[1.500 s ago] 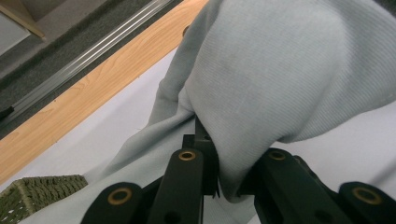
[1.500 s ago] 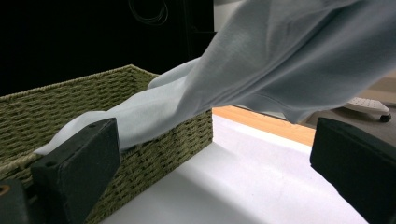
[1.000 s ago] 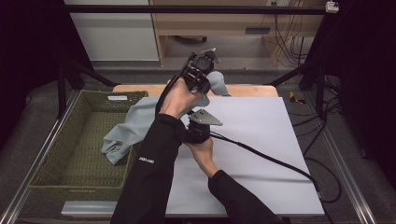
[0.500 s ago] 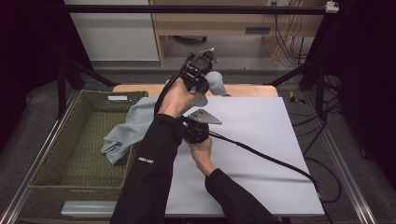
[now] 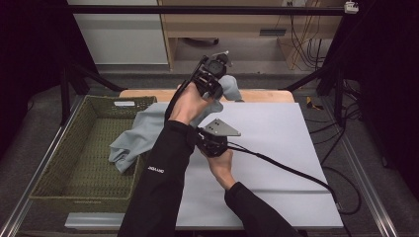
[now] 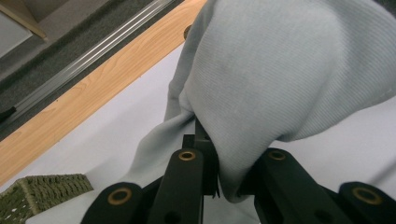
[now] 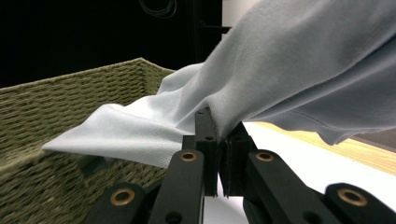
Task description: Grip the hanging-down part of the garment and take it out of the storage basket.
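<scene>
A light grey-blue garment (image 5: 143, 131) lies partly over the rim of a woven basket (image 5: 79, 200) and partly on the white table cover (image 5: 276, 133). My left gripper (image 5: 213, 83) is raised over the table's far edge, shut on a bunched fold of the garment (image 6: 280, 70); its jaws (image 6: 208, 140) pinch the cloth. My right gripper (image 5: 200, 138) sits lower, partly under the left sleeve, pointing toward the basket. Its jaws (image 7: 217, 126) are shut on another fold of the garment (image 7: 303, 60), which stretches up and to the right.
The green woven basket (image 7: 56, 102) stands left of the table cover and holds only the garment's hanging end. A wooden table edge (image 5: 267, 95) runs along the far side. The right gripper's black cable (image 5: 291, 170) trails across the cover to the right.
</scene>
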A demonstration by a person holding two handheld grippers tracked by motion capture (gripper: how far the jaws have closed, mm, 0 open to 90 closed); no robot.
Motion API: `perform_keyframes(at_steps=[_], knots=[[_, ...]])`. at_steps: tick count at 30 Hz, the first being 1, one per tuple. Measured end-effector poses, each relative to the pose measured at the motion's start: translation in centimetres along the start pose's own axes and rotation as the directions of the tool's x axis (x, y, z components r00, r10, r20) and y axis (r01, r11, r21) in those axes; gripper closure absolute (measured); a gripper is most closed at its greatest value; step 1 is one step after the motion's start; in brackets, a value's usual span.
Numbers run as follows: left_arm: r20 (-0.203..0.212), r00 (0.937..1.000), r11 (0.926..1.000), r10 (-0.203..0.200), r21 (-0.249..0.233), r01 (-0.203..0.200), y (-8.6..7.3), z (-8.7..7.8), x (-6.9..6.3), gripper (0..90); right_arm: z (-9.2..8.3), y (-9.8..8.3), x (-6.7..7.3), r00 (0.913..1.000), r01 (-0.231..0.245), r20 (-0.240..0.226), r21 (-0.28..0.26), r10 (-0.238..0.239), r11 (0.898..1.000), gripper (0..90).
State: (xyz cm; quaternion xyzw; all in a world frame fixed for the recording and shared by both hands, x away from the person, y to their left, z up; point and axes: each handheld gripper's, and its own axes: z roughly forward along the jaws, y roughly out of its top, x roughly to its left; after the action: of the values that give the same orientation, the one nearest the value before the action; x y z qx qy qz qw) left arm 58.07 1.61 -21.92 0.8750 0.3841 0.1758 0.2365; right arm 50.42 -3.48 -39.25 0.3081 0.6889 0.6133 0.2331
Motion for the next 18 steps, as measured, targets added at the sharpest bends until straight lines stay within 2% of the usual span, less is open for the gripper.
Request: perform_keyframes(at_steps=[3,9,10,12,14,17,18], knots=[[0.001,0.9999,0.9999,0.013,0.011,-0.013,0.1,-0.1,0.0,82.3,-1.1,-0.1,-0.2,0.9997,0.025,-0.002,0.004,-0.025,1.000,87.9],[0.002,1.0000,1.0000,0.005,0.004,-0.005,0.0,-0.1,0.0,82.3,-3.2,-0.3,-0.6,0.9996,0.028,-0.011,0.018,-0.028,0.999,88.0],[0.002,1.0000,1.0000,0.005,0.005,-0.005,0.0,-0.2,0.0,82.3,-4.0,-0.3,-1.0,0.9984,0.054,-0.017,0.007,-0.053,0.999,88.0],[-0.003,0.9999,0.9999,0.010,0.010,-0.010,-0.1,-0.2,0.0,82.3,-5.0,0.0,-0.8,0.9997,0.013,-0.021,0.015,-0.013,1.000,88.0],[-0.011,0.9998,0.9998,0.016,0.015,-0.016,-0.1,-0.2,-0.1,82.3,-5.7,0.2,-1.1,0.9986,0.048,-0.022,-0.009,-0.048,0.999,88.0],[-0.006,0.9998,0.9998,0.018,0.012,-0.018,-0.2,-0.3,-0.2,82.3,-7.2,0.6,-1.6,0.9985,0.050,-0.024,-0.008,-0.050,0.999,88.1],[-0.006,0.9998,0.9998,0.018,0.012,-0.018,-0.2,-0.3,-0.2,82.3,-7.7,0.7,-1.9,0.9975,0.065,-0.025,-0.003,-0.065,0.998,88.1]])
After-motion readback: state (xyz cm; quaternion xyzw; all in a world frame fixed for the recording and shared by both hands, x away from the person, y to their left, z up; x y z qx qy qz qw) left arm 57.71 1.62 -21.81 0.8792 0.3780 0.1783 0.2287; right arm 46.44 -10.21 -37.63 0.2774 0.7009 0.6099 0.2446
